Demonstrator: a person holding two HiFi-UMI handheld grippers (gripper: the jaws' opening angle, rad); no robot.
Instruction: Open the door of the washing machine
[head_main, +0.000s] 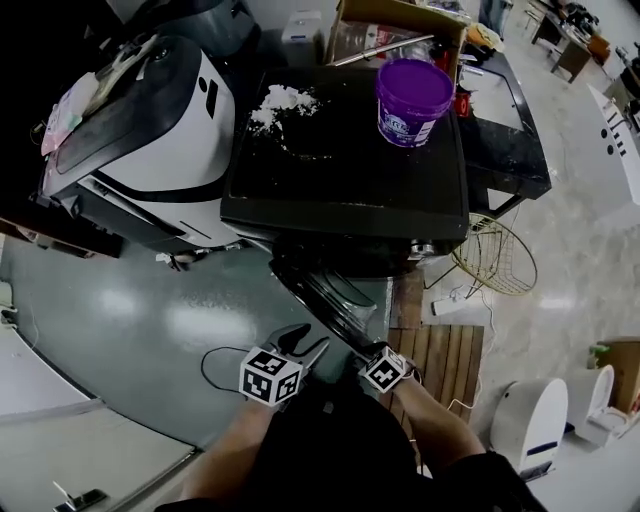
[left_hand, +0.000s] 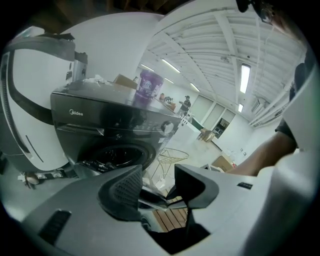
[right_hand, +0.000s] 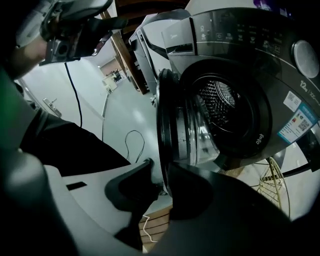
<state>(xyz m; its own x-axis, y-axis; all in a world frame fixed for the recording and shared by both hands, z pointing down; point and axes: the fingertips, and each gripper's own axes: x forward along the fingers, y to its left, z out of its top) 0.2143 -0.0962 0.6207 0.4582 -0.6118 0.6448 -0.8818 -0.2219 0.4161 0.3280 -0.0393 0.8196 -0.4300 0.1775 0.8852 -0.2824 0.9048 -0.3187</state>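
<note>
The left gripper (head_main: 303, 347) hovers just left of the open door (head_main: 325, 295), its jaws released and apart, clamping nothing. The door stands swung out toward the near side from the washing machine (head_main: 345, 175). On the door's right, the right gripper (right_hand: 160, 182) has its jaws clenched on the door's rim.

Left gripper (left_hand: 157, 184): pointed forward and down, fingers (left_hand: 122, 192) standing apart, nothing gripped between them. Right gripper (right_hand: 161, 181): just beside my left, pitched more steeply down, fingers drawn narrow and clamped on the rim of the door (right_hand: 167, 125). Both my forearms (head_main: 437, 418) reach forward, close together.
</note>
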